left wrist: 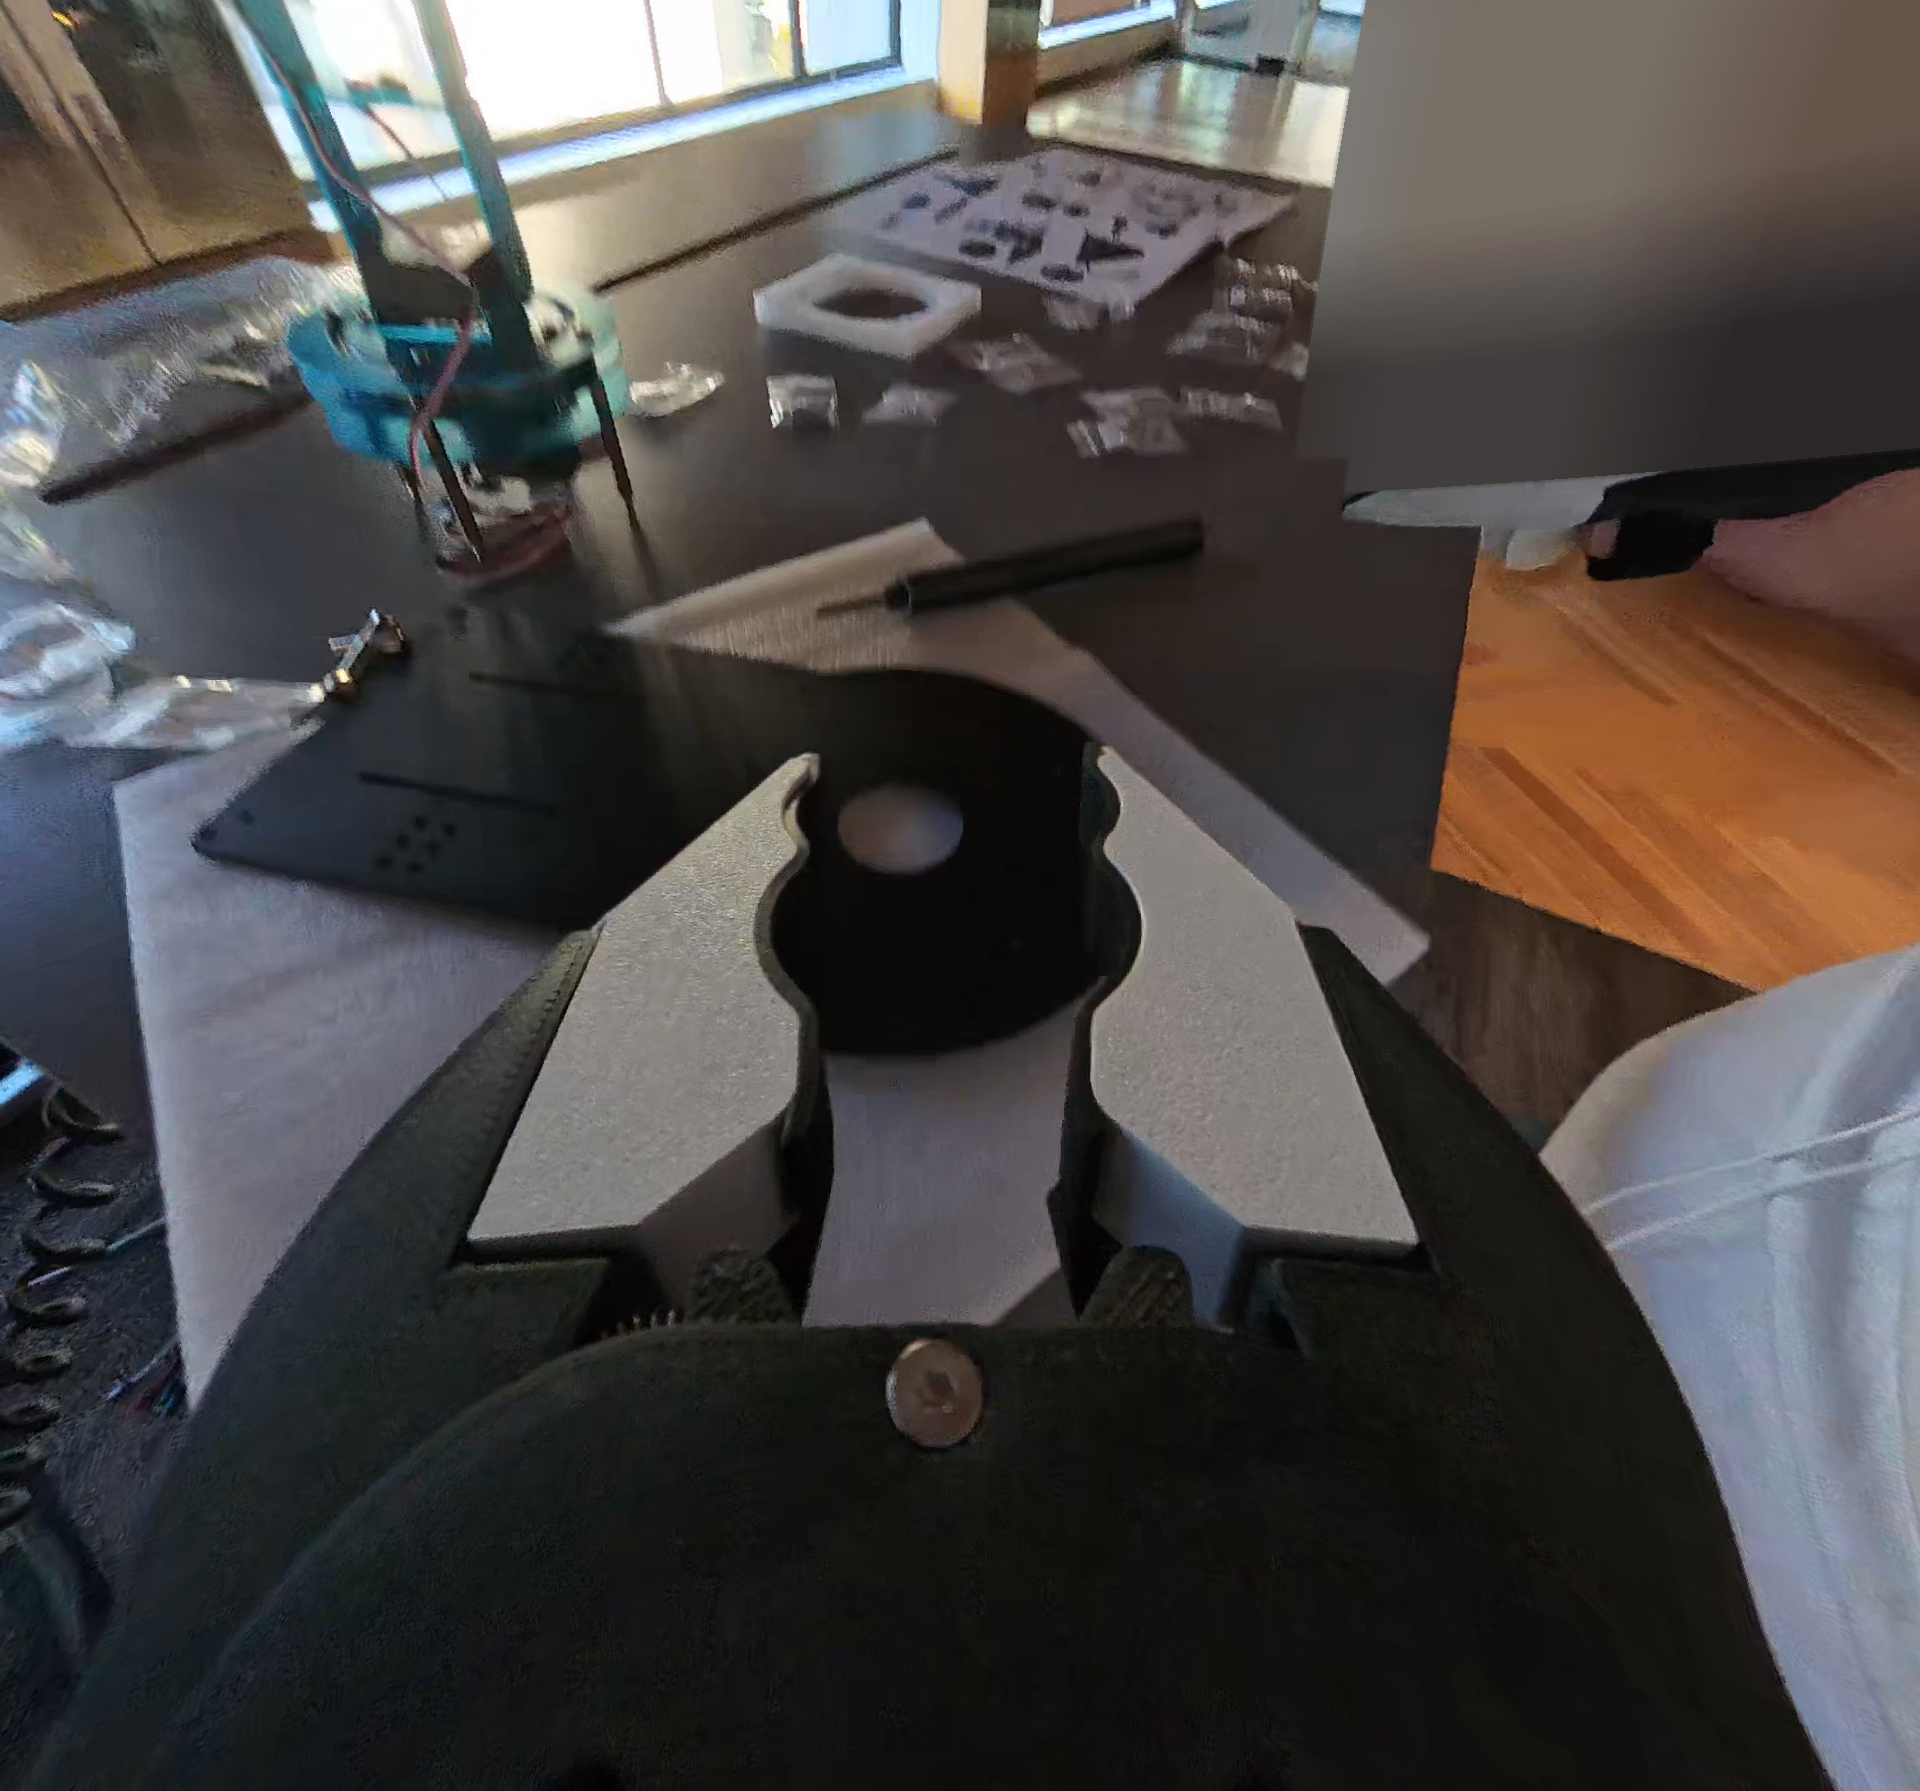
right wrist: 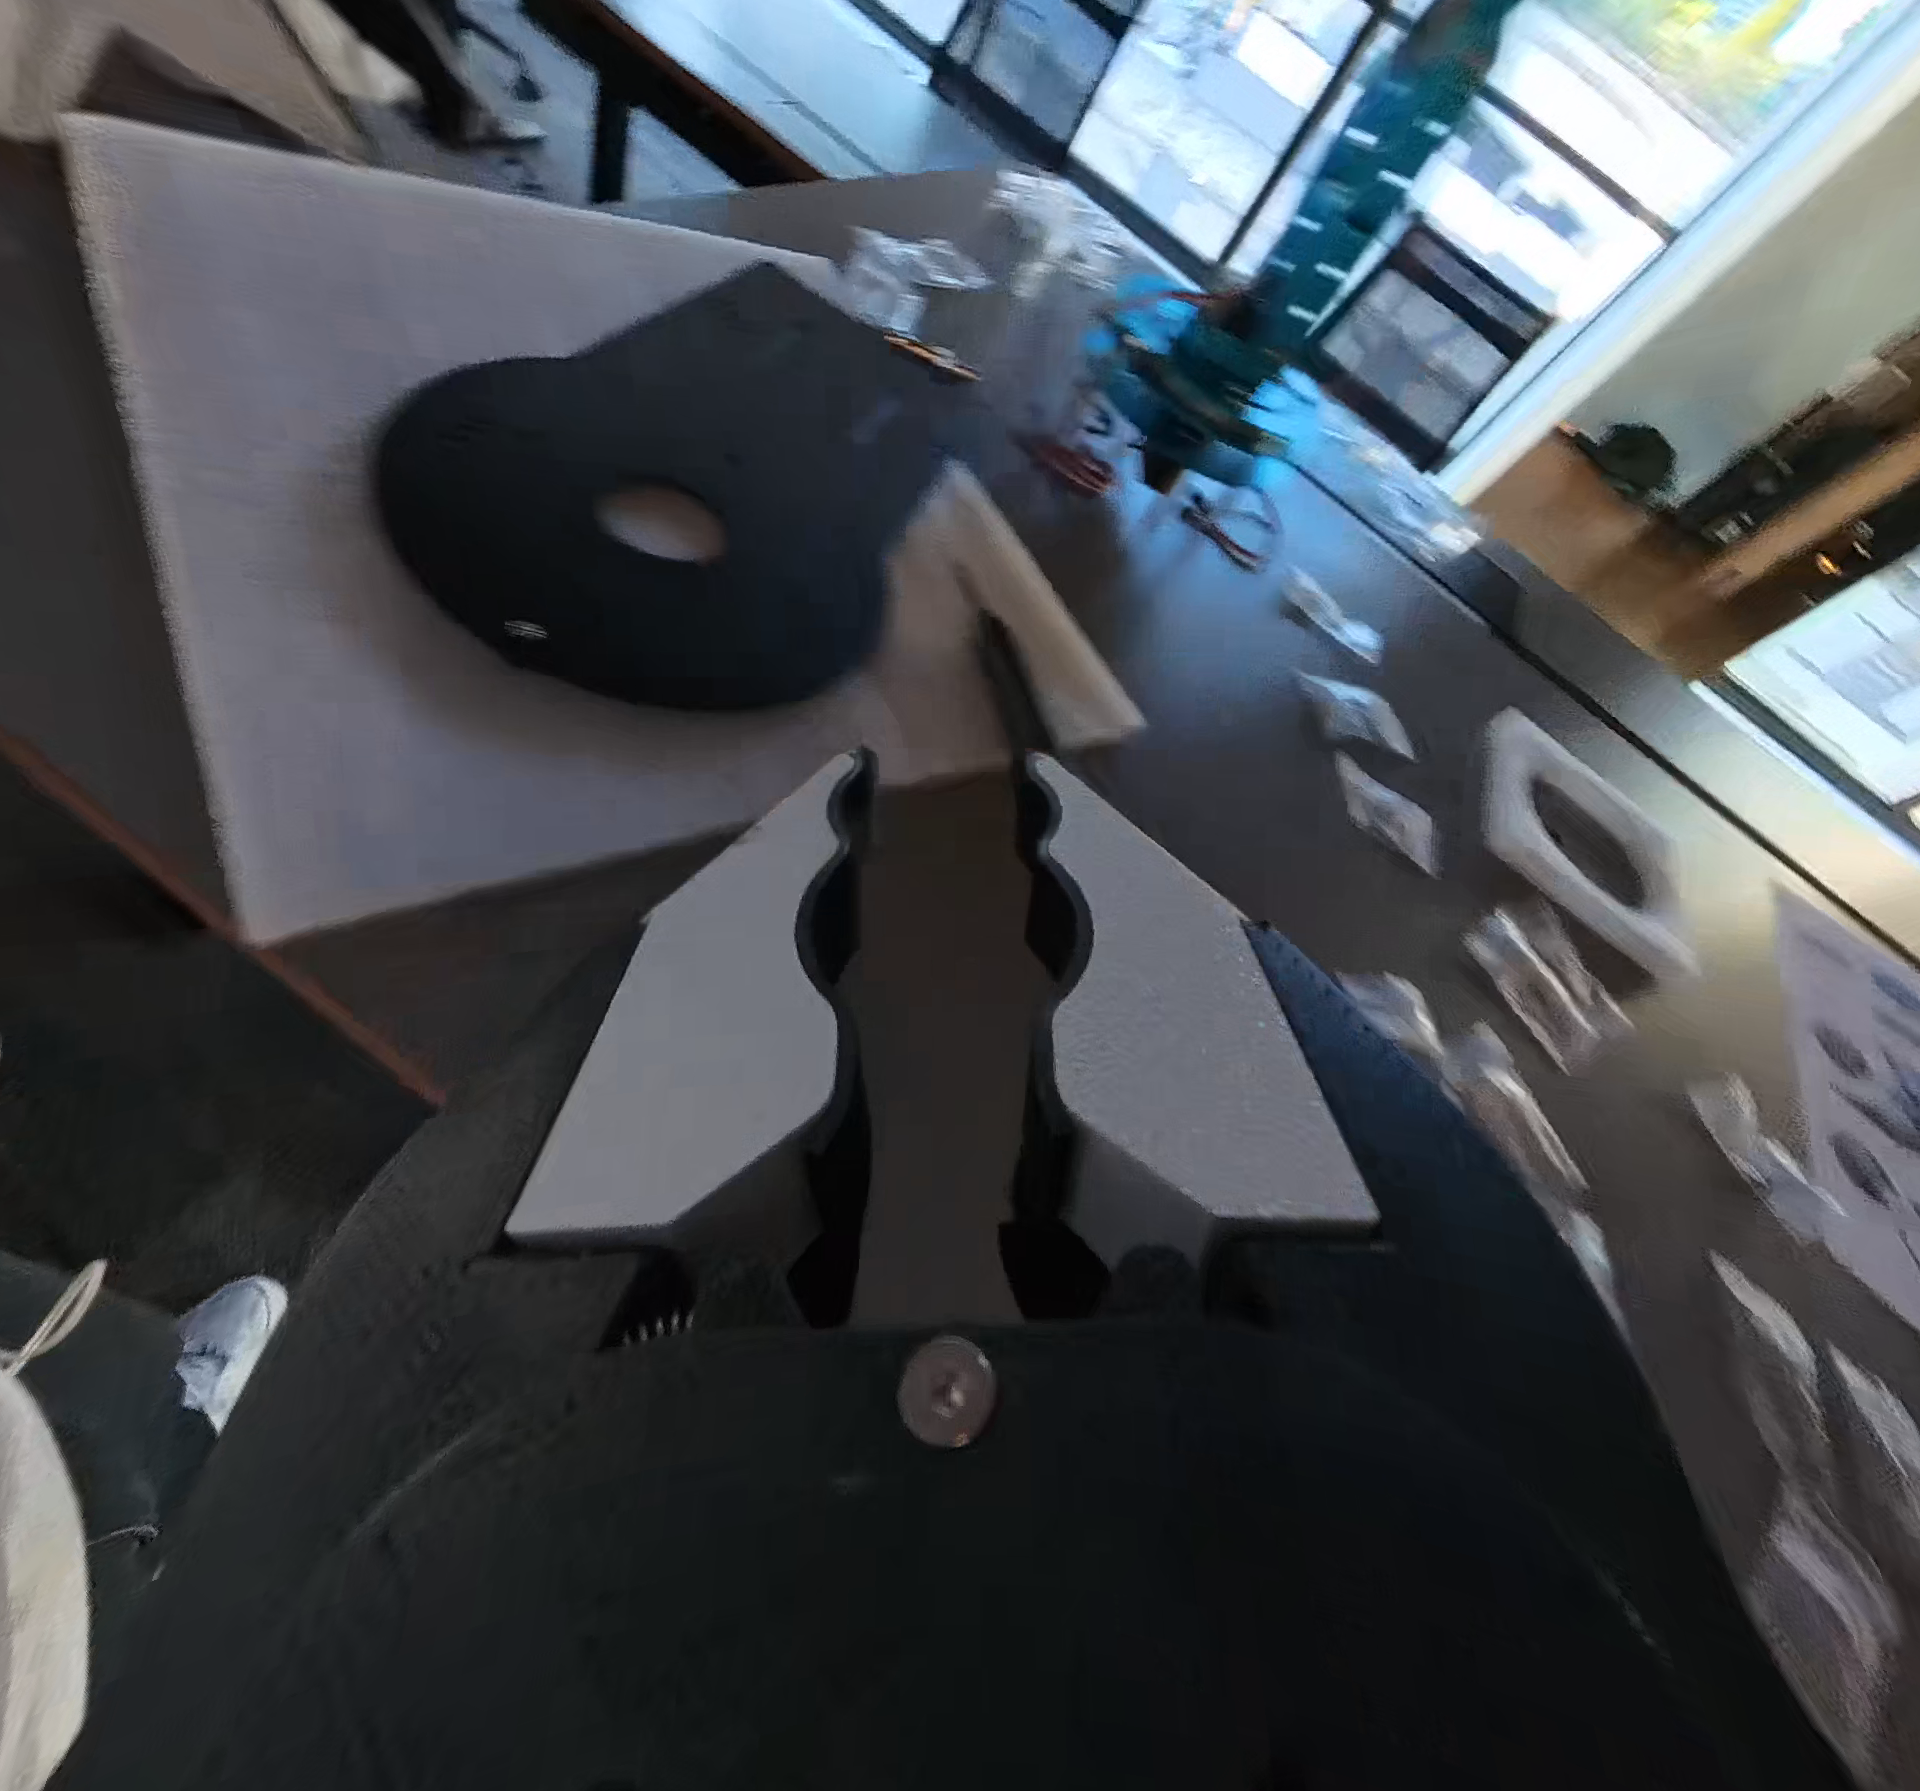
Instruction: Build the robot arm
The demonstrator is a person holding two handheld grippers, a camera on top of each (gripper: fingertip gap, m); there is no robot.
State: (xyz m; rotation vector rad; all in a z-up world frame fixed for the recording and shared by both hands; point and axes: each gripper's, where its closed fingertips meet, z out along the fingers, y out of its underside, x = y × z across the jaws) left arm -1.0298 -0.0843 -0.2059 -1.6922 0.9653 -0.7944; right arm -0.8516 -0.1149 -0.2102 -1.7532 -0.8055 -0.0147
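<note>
A flat black plate [left wrist: 914,952] with a round hole lies on a white foam sheet [left wrist: 312,993]. My left gripper [left wrist: 951,762] is open, its fingers either side of the plate's rounded end just above it, holding nothing. A black screwdriver [left wrist: 1049,562] lies beyond the plate on a white strip. In the right wrist view the plate [right wrist: 623,432] lies ahead to the left on the sheet [right wrist: 312,339]. My right gripper [right wrist: 948,762] is partly open and empty, its tips just short of the screwdriver [right wrist: 1003,671].
A teal robot-arm kit [left wrist: 457,370] with wires stands at the back of the dark table. A white foam frame [left wrist: 868,302], several small parts bags [left wrist: 1132,422] and a printed sheet [left wrist: 1081,219] lie to the right. A hand [left wrist: 1818,546] is at the right edge. Tip to tip, the grippers are about 20 centimetres apart. The screwdriver [right wrist: 1003,671] lies around 15 centimetres away from my right fingertips. It is also in sight in the left wrist view [left wrist: 936,589].
</note>
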